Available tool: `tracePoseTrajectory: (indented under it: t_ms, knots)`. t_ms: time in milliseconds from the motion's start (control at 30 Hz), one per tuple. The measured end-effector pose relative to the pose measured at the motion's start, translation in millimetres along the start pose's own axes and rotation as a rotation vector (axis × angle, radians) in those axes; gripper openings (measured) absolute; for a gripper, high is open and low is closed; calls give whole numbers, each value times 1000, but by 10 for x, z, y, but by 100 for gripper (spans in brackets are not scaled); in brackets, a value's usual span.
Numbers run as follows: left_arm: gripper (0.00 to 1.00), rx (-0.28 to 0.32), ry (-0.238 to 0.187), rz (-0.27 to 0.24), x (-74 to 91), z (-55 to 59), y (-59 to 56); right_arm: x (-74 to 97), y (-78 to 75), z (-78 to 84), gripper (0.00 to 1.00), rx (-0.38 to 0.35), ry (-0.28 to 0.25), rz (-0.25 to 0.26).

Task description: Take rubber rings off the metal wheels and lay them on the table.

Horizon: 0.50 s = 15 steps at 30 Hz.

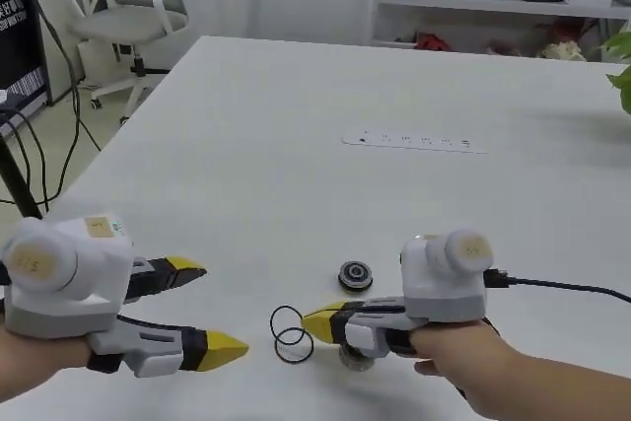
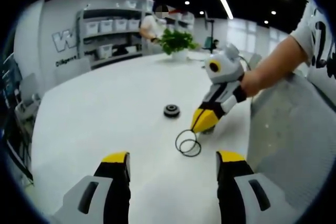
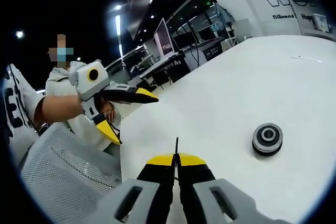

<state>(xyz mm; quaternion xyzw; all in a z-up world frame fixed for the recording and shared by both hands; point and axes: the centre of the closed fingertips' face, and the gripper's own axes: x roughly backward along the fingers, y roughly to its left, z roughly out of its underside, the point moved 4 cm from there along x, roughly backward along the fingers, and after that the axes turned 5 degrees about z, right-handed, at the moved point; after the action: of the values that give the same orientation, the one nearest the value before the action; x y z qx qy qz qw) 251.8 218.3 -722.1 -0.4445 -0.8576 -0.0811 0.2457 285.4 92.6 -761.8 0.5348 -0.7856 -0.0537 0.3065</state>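
Two thin black rubber rings (image 1: 292, 334) lie overlapped on the white table (image 1: 296, 165), also in the left gripper view (image 2: 188, 144). My right gripper (image 1: 317, 322) points left at them, jaws shut, with a thin black ring edge (image 3: 176, 144) sticking out between its tips (image 3: 177, 158). A metal wheel with a dark ring (image 1: 355, 275) sits just beyond, seen too in both gripper views (image 3: 268, 139) (image 2: 171, 110). Another wheel (image 1: 355, 358) is partly hidden beneath the right gripper (image 2: 201, 121). My left gripper (image 1: 207, 308) hovers open at the left, empty (image 2: 173, 158).
A white power strip (image 1: 414, 142) lies mid-table, farther back. A white office chair (image 1: 128, 17) stands beyond the table's far left corner, and a green plant (image 1: 621, 66) is at the right edge. A grey mesh chair (image 3: 58, 171) is close behind the person.
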Motion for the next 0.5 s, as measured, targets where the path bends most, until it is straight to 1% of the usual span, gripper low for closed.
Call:
tracePoseTrajectory:
  t_ms: [100,300,500]
  knots:
    - [68,1,-1,2,-8,-7,-1,-13,-4,13,0,15,11,7]
    - [68,-2,0,4,-18,-22,21,-11,-6,18,0,38,15,13]
    - [68,-3,5,3,-19,-27,47,-6,-9,20,3,62,21,16]
